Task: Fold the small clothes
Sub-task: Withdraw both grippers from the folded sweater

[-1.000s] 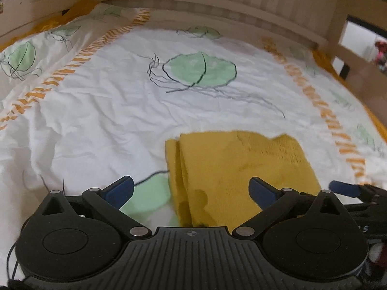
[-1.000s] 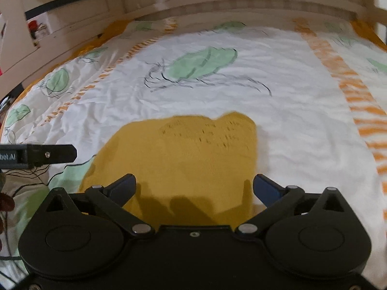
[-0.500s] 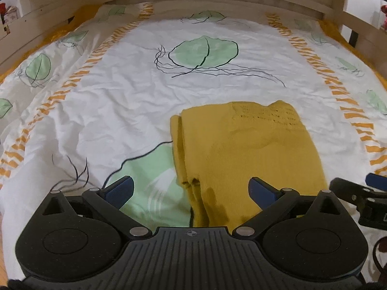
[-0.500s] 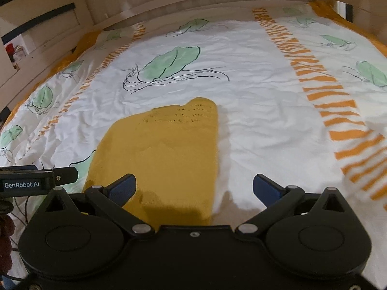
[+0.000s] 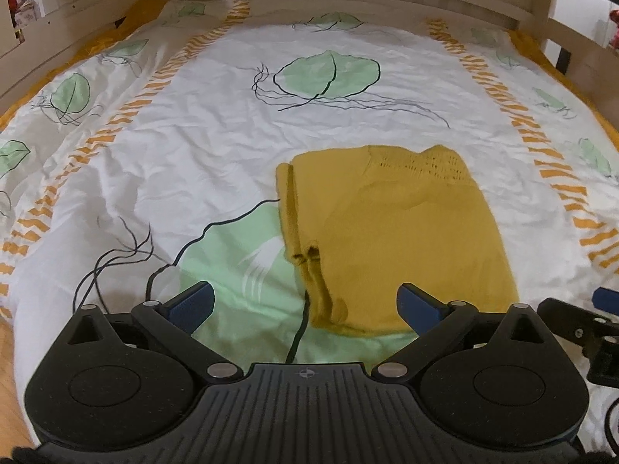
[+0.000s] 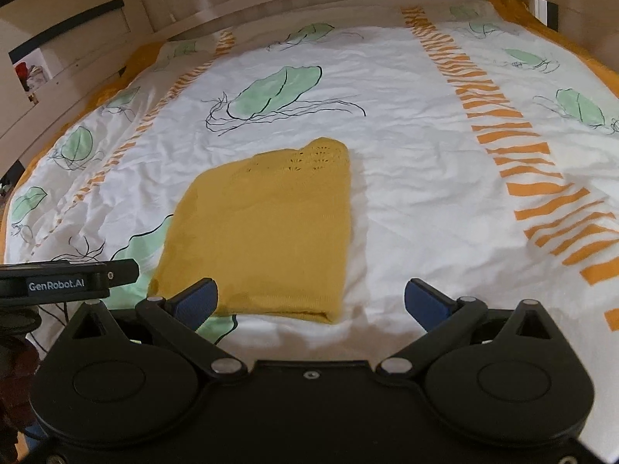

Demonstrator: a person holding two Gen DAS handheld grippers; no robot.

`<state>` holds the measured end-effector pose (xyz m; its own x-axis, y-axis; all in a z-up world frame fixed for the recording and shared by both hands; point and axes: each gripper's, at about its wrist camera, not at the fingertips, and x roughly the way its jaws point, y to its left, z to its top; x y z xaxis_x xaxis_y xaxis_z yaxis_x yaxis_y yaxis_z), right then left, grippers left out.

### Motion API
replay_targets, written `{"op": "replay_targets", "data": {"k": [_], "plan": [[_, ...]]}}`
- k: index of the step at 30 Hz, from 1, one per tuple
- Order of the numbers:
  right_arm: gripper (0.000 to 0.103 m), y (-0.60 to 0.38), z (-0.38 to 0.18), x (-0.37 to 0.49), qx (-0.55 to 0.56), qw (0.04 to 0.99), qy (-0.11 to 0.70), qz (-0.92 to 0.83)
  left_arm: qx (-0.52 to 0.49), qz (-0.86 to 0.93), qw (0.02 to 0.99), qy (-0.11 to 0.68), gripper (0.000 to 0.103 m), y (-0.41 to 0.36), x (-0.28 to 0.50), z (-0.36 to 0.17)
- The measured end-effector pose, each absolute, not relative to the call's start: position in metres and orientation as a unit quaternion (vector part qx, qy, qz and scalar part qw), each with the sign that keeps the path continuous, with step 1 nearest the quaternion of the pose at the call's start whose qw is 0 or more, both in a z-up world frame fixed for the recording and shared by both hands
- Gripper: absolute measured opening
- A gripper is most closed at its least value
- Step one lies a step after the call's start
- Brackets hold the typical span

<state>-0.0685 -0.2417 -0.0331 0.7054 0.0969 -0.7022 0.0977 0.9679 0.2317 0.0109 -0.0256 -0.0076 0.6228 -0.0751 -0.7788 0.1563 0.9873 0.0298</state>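
The yellow knit garment (image 5: pixel 394 239) lies folded flat on the bed (image 5: pixel 201 147), its long axis running straight away from both tools. From the left tool (image 5: pixel 305 303) it sits ahead and toward the right finger, layered edges on its near-left side. From the right tool (image 6: pixel 311 303) it sits ahead and toward the left finger, near hem just beyond the blue pads (image 6: pixel 195 301). Both tools are spread wide, holding nothing, neither touching cloth. They look about equally near; a further fold would likely bring the near hem toward the far end.
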Motion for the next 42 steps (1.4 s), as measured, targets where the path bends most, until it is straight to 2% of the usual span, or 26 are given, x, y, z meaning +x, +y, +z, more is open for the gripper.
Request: {"op": "replay_targets", "data": {"k": [15, 42], "plan": [[0.103, -0.219, -0.04, -0.064, 0.074, 0.9, 0.428, -0.035, 0.027, -0.083, 0.883, 0.462, 0.102, -0.019, 0.002, -0.019], [0.103, -0.227, -0.044, -0.055, 0.099, 0.892, 0.44, -0.026, 0.025, -0.081, 0.871, 0.484, 0.102, -0.019, 0.01, -0.027]]}}
